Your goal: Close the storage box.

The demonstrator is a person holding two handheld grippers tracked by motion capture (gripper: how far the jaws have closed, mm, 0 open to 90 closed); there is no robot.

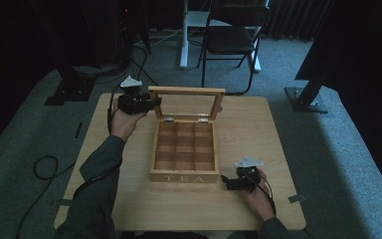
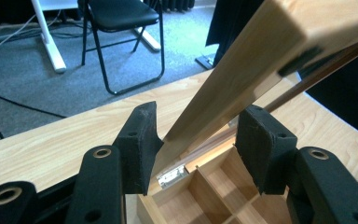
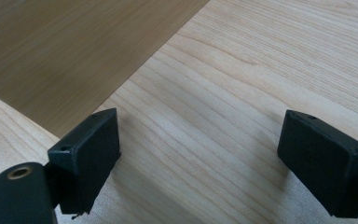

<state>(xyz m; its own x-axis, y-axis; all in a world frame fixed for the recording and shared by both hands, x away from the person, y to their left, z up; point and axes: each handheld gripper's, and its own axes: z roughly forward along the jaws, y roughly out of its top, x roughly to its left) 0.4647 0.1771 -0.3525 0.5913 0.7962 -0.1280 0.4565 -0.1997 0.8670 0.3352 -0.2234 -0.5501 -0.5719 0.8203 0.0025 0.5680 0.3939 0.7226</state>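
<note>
Pale wood table (image 1: 258, 129) on grey carpet (image 1: 328, 149), black folding chair (image 1: 231, 37) behind. Left gripper (image 2: 196, 140) jaws spread astride tea box (image 1: 184, 149) lid (image 2: 242, 79); right gripper (image 3: 200, 163) jaws spread, empty.

Black folding chair (image 1: 233, 35) behind table (image 1: 258, 199), on grey carpet (image 1: 338, 149).

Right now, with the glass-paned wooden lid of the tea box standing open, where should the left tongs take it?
Grip the glass-paned wooden lid on its left frame edge, coming from the left side: that flat rail stands upright and already sits between the open left tongs, clear of the hinges.
</note>
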